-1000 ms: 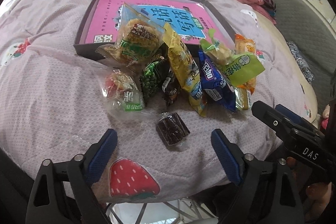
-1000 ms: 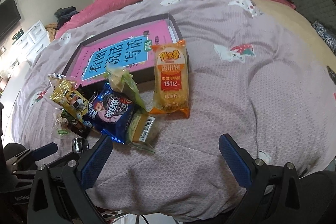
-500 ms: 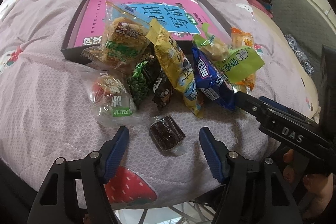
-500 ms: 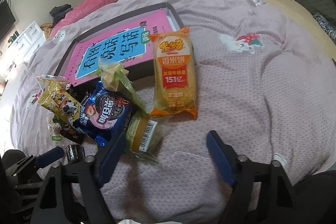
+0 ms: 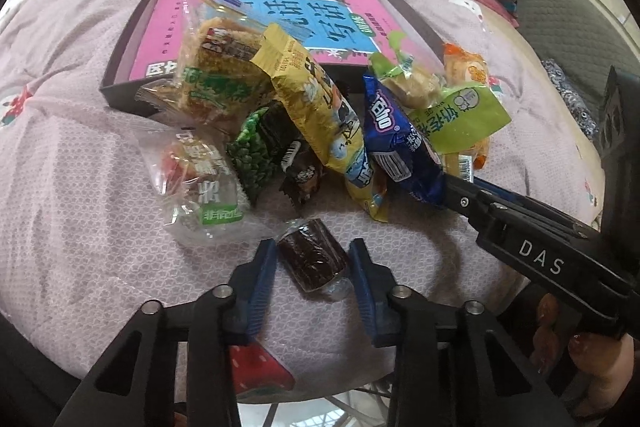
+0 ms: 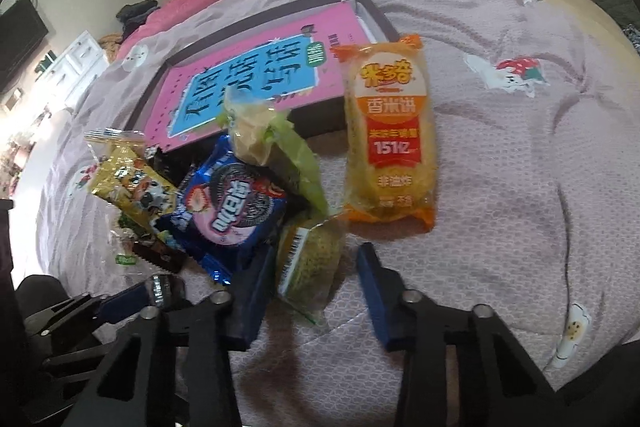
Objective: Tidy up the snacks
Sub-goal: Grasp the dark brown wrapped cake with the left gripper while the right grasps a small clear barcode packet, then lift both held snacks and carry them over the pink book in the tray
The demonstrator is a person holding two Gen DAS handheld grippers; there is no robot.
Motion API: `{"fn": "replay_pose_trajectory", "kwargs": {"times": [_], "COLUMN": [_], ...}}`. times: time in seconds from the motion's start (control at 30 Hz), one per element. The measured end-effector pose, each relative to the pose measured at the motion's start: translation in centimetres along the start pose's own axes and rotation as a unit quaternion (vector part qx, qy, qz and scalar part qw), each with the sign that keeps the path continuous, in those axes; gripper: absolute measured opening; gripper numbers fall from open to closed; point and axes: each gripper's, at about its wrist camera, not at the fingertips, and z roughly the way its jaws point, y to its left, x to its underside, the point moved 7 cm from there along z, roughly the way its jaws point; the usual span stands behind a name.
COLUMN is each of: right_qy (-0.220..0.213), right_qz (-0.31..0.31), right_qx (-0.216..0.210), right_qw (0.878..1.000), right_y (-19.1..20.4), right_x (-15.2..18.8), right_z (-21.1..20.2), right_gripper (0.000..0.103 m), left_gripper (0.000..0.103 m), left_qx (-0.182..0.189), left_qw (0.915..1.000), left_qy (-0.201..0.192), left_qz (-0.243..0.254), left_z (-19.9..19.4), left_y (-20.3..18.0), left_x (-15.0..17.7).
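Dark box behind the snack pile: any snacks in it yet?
None visible. The dark box holds only a pink-and-blue book; the snacks lie on the bedspread, some leaning on the box's front wall.

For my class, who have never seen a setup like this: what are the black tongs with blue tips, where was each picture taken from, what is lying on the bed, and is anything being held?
No robot here: a person holds a hand-squeezed clamp in each hand, each carrying a wide-angle camera looking along its blue fingers. One picture is from the left gripper, the other from the right gripper.

On the lilac bedspread lies a pile of snack packets in front of a shallow dark box holding a pink book.

The left gripper's jaws are closing around a small dark brown wrapped snack. The right gripper's jaws are closing around a greenish barcoded packet, beside a blue cookie packet and an orange rice cracker pack. Neither snack looks lifted yet.
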Motion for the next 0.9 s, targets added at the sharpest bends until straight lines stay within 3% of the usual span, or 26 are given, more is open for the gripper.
{"fn": "replay_pose_trajectory", "kwargs": {"times": [0.5, 0.9], "right_qy": [-0.033, -0.067], "right_qz": [0.044, 0.075], "right_qx": [-0.033, -0.023], "right_qw": [0.998, 0.995], "right_y": [-1.8, -4.3], "right_x": [0.3, -0.4], "right_z": [-3.3, -5.6], "right_gripper": [0.024, 0.024], "left_gripper": [0.037, 0.037], "left_qx": [0.023, 0.019], "left_qw": [0.9997, 0.9990], "left_qy": [-0.011, -0.040], "left_qz": [-0.003, -0.004], "left_z": [-1.0, -3.6], "left_y": [0.2, 0.8], "left_x": [0.0, -0.2]}}
